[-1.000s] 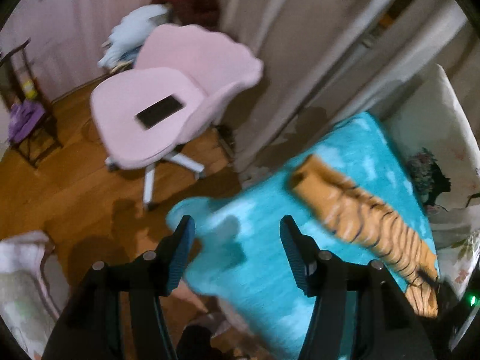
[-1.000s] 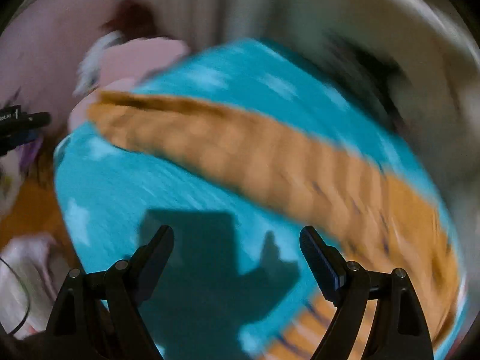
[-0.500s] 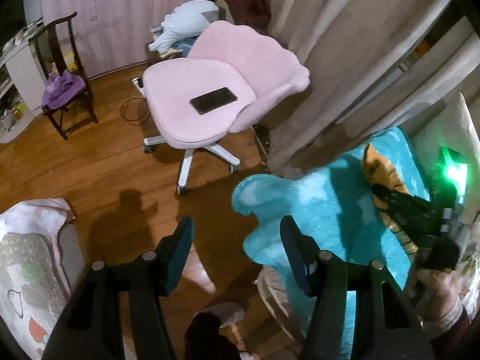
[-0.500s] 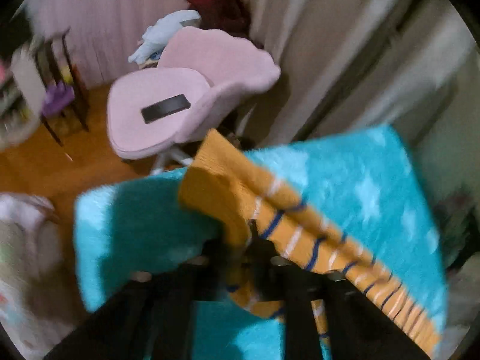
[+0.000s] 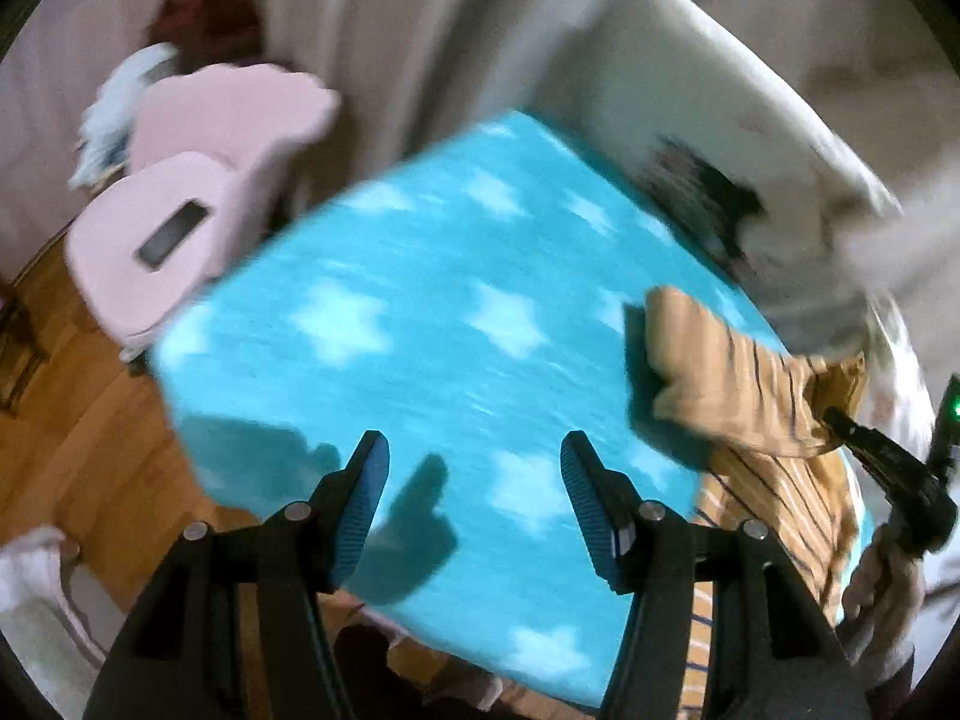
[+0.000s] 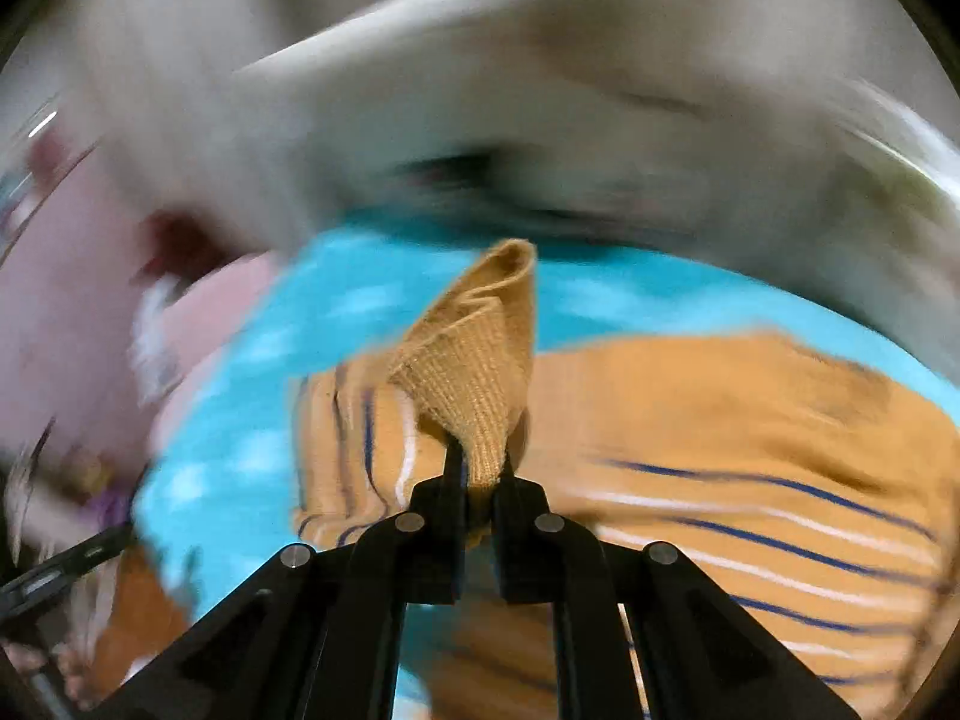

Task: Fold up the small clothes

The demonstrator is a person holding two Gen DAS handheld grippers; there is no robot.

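Observation:
An orange knit garment with blue and white stripes (image 5: 744,390) lies at the right side of a turquoise blanket with white stars (image 5: 420,330). My right gripper (image 6: 477,474) is shut on a ribbed orange edge of the garment (image 6: 480,354) and holds it up over the rest of the cloth (image 6: 720,420). It shows at the right edge of the left wrist view (image 5: 834,417), pinching the cloth. My left gripper (image 5: 474,480) is open and empty above the blanket's near side, left of the garment.
A pink swivel chair (image 5: 180,222) with a dark phone (image 5: 171,234) on its seat stands left of the blanket on a wooden floor (image 5: 72,432). Curtains (image 5: 390,30) hang behind. White bedding (image 5: 750,138) lies at the right. Both views are blurred by motion.
My right gripper has carried the pinched edge of the garment back across the cloth. My left gripper has swung from over the floor to above the blanket, still open.

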